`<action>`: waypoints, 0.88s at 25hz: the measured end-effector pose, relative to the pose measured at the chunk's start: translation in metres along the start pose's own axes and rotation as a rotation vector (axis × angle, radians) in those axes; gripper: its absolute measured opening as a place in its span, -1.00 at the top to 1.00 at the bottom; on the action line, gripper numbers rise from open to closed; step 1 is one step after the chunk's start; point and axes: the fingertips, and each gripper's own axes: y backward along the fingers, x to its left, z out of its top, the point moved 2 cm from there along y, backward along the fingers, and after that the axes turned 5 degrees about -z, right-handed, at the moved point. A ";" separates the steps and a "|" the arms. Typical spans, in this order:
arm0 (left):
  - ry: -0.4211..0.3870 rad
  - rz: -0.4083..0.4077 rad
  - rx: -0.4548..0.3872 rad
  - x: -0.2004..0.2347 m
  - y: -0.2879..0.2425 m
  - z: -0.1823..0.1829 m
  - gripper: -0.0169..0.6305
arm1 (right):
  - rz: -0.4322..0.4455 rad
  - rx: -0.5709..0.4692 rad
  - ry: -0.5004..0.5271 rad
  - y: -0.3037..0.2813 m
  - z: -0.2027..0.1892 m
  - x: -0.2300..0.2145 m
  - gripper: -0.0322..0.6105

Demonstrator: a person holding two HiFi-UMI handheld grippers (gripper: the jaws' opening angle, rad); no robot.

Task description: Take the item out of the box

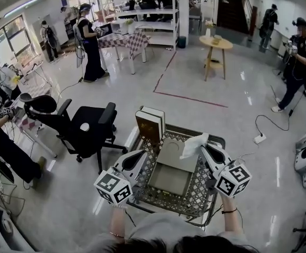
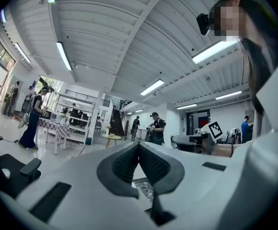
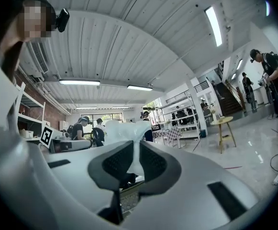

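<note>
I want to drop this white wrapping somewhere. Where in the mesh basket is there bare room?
The basket has bare mesh along its near rim, in front of the open box, and in a strip between box and left gripper; books crowd the far-left corner, and the right gripper holds the white wrapping over the far-right side.

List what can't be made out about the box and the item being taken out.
- What the white item is: it is small and crumpled in the head view, and in the right gripper view its lower part sits behind the right gripper.
- Whether anything is left in the box: it is too small in the head view, and the gripper bodies block it in both gripper views.
- Titles on the books: too small in the head view.
</note>
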 end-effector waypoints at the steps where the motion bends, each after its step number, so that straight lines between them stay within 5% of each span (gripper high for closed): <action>1: -0.010 -0.001 -0.008 0.000 0.000 0.005 0.90 | 0.001 -0.010 0.009 0.001 0.004 0.000 0.71; 10: -0.077 -0.003 -0.052 -0.001 0.006 0.028 0.90 | -0.010 -0.073 0.101 0.005 0.029 0.009 0.72; 22: -0.078 -0.015 -0.050 -0.006 0.010 0.032 0.90 | -0.025 -0.076 0.101 0.009 0.028 0.012 0.72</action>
